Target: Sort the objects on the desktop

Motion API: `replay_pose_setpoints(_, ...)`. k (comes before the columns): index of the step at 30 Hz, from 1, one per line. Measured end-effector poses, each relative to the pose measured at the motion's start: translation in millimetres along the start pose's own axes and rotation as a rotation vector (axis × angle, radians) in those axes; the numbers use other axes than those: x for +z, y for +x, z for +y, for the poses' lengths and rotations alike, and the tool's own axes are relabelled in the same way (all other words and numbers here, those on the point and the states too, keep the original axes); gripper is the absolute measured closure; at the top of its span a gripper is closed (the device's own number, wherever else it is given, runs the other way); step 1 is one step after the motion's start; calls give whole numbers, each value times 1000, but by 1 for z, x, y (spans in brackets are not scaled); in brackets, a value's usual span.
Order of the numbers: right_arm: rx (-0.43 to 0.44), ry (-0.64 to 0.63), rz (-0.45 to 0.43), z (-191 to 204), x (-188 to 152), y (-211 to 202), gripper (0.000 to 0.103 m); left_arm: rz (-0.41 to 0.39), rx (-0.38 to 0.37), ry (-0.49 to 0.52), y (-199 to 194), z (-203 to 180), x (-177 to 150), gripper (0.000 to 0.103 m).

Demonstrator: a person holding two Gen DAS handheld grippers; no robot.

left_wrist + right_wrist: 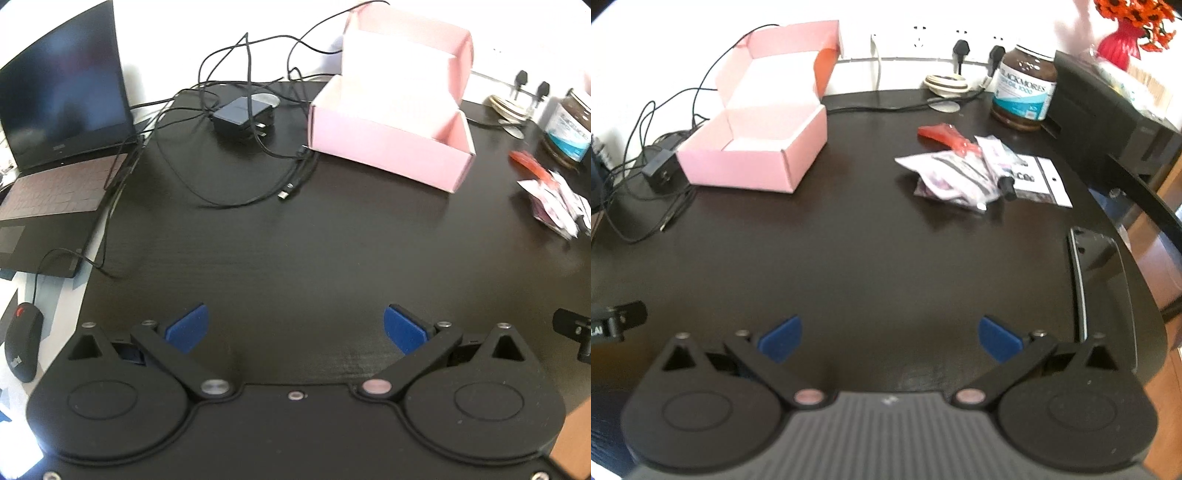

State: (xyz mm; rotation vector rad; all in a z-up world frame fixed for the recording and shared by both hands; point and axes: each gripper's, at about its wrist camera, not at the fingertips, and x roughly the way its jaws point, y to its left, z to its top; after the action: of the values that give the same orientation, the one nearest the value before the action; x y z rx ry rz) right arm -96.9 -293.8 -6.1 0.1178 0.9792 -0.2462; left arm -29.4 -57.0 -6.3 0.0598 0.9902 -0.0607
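Dark wood-grain desk [295,240] fills both views, backed by a white wall with a power strip along it. At the far left an open black laptop [59,122] sits at the desk's edge, and a black computer mouse with a red wheel [23,345] lies on the paler surface just beside the desk. Next comes a tangle of thin black cables [243,66] around a square black power adapter [240,114]. Just right of that stands an open pink cardboard box [753,147], lid tipped back, its visible interior bare. Well to its right lies a loose pile: a red plastic packet [942,134], crumpled white-and-purple sachets [956,177] and a flat white printed card [1045,179], all touching or overlapping. Behind them, near the wall, stands a brown glass supplement jar with a blue-and-white label [1023,92], and beside it a black boxy device [1108,107]. A red vase of orange flowers [1126,33] shows at the top right.

Both tools hover low over bare desk at the near edge. The left gripper [295,328] has its blue pads spread wide, holding nothing. The right gripper [890,338] is likewise spread wide and empty.
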Motion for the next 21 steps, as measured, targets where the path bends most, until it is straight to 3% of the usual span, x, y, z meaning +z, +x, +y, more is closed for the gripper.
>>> replay_pose_setpoints(16, 55, -50, -16, -25, 44, 37, 1, 19, 101, -110, 8, -16, 11, 0)
replay_pose_setpoints(21, 76, 14, -28, -15, 81, 45, 1, 8, 120, -163, 8, -8, 10, 0)
